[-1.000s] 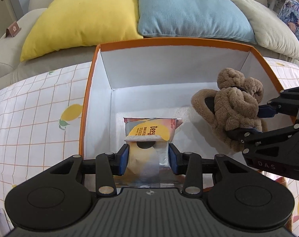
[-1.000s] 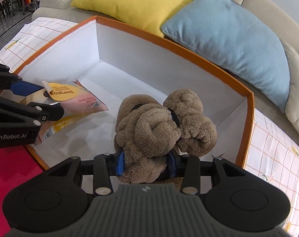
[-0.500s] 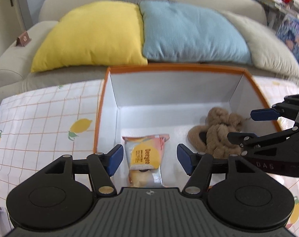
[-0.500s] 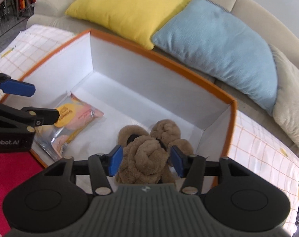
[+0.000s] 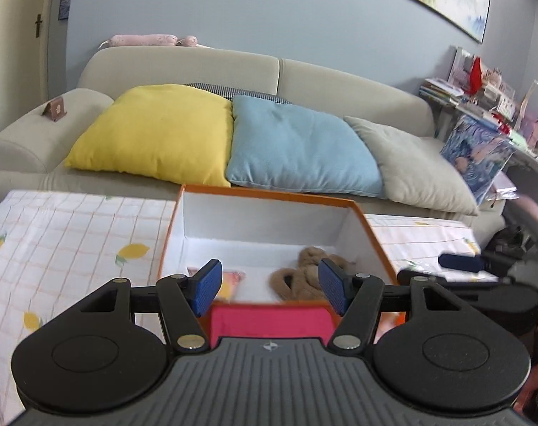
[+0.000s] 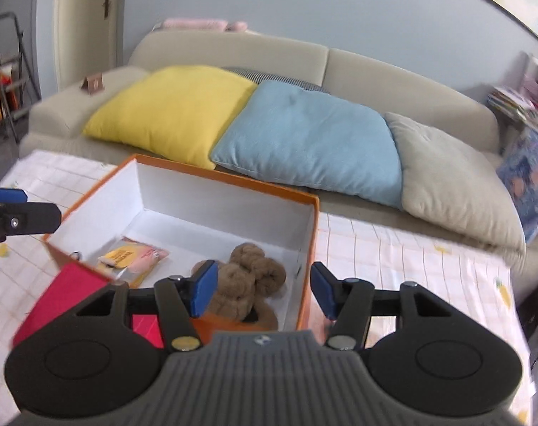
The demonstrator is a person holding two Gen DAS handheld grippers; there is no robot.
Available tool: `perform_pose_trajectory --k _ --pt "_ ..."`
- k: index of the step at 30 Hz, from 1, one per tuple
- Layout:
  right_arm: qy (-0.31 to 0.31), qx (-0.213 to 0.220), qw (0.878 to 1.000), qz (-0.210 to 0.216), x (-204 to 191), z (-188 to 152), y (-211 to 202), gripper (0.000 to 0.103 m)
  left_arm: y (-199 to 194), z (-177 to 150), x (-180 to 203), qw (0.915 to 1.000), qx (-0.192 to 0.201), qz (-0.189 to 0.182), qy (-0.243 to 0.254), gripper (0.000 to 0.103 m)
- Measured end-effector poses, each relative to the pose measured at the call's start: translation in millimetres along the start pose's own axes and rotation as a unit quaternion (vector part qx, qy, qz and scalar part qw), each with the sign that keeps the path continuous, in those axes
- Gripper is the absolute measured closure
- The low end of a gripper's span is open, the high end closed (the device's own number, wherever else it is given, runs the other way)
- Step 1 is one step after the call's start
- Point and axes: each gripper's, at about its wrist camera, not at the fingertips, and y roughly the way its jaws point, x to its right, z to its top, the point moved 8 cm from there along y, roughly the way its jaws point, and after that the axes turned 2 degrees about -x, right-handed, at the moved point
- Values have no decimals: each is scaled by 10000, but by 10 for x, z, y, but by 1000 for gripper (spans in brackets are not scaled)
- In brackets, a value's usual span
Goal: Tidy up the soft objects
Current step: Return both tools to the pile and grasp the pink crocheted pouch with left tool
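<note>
Lemon-print cloth (image 5: 73,245) bears an orange box (image 6: 233,181) before a beige sofa (image 5: 304,74); left jaws open, right jaws opening, both empty.

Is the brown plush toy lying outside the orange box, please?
No, the brown plush toy lies inside the orange box, beside the snack packet.

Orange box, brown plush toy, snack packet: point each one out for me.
orange box (image 6: 229,181): right wrist view, far rim.
brown plush toy (image 6: 249,277): right wrist view, middle of its body.
snack packet (image 6: 134,257): right wrist view, yellow label.
</note>
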Motion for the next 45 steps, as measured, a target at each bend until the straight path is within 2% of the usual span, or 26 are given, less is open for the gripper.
perform_pose_trajectory --k 7,14,22,25,28,37,40,45 --pt "712 -218 9972 29 72 -579 -552 43 -339 -380 167 9995 -208 -238 -85 30" --pt "1010 -738 9921 72 78 -1121 -916 40 -510 -833 255 9945 -891 -508 -211 30" --pt "1245 -1494 9806 241 -53 -1738 -1160 36 -670 -1352 385 9828 -1740 -618 -38 30" --pt "1123 -1716 9784 247 -109 -1854 -1165 29 -655 -1535 427 9752 -2124 -625 39 30" --pt "1123 -1859 9758 261 -103 -1910 -1108 29 -600 -1685 458 9689 -2403 -570 118 30" --pt "1183 -2196 9678 327 -108 -2072 -968 29 -507 -1796 542 9659 -2484 -613 386 30" --pt "1224 -2229 9665 337 -104 -2094 -941 28 -424 -1771 602 9658 -2397 -694 707 29" --pt "1236 -2227 9665 333 -93 -2107 -880 28 -146 -1818 618 9614 -2368 -423 1334 21"
